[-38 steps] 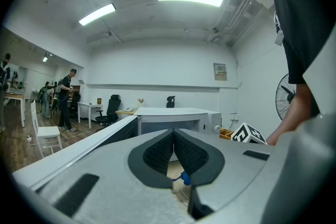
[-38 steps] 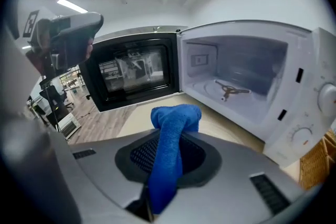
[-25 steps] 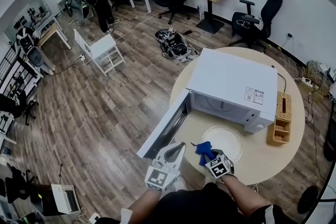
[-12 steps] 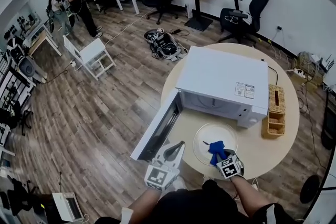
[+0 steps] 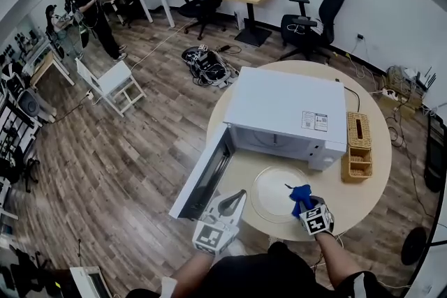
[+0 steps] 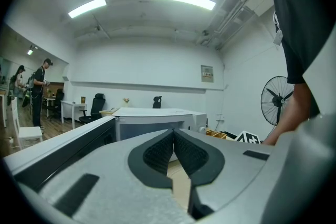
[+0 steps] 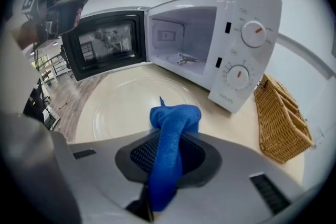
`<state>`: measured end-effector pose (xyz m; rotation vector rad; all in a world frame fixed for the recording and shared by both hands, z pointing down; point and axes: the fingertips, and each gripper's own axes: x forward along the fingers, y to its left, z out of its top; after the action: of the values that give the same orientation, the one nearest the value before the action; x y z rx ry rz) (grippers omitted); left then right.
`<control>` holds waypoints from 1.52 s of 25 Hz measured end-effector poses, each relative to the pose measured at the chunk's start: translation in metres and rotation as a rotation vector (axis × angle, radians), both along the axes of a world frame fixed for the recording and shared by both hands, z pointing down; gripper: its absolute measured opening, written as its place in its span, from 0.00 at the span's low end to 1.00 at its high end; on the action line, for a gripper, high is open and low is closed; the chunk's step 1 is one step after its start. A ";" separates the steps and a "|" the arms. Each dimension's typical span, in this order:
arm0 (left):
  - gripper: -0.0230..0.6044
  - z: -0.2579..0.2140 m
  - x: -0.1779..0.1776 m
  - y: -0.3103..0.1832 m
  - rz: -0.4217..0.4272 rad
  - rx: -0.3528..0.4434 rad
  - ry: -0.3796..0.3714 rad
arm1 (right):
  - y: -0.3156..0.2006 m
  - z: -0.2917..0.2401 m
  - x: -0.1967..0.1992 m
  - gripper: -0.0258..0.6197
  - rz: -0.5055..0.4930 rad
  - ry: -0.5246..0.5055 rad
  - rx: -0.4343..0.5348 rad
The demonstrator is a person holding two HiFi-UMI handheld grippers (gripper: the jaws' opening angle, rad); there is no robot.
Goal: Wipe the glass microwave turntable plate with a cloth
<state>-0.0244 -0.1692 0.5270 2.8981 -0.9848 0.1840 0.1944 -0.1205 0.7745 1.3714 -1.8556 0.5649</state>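
Note:
The clear glass turntable plate point(image 5: 280, 192) point(image 7: 134, 105) lies flat on the round wooden table point(image 5: 363, 200), in front of the open microwave point(image 5: 288, 110) point(image 7: 210, 44). My right gripper point(image 5: 305, 200) point(image 7: 170, 136) is shut on a blue cloth point(image 5: 301, 196) point(image 7: 170, 147), whose bunched end hangs over the plate's right edge. My left gripper point(image 5: 235, 200) point(image 6: 174, 150) is shut with nothing in it, held near the table's front left edge by the microwave door point(image 5: 206, 173).
A wicker basket point(image 5: 357, 145) point(image 7: 278, 118) stands on the table right of the microwave. The open door juts out over the table's left edge. Office chairs, desks and people stand far off on the wooden floor.
My right gripper has carried the blue cloth to the right, from the plate's left side to its right edge. The left gripper has stayed put.

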 end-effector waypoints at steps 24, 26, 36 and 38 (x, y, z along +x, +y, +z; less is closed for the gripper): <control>0.05 -0.054 0.001 -0.012 -0.045 0.093 0.056 | -0.055 -0.384 -0.087 0.12 -0.110 -0.281 0.903; 0.05 -0.056 0.001 -0.012 -0.046 0.096 0.056 | -0.055 -0.387 -0.089 0.12 -0.116 -0.302 0.904; 0.05 -0.056 -0.005 -0.013 -0.053 0.095 0.063 | -0.055 -0.389 -0.088 0.12 -0.115 -0.287 0.918; 0.05 -0.057 -0.006 -0.014 -0.060 0.102 0.060 | -0.055 -0.390 -0.088 0.12 -0.115 -0.283 0.920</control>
<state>-0.0306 -0.1828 0.4704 2.9410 -1.0999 0.0438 0.1064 -0.1750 0.3850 1.7793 -2.5607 -0.2280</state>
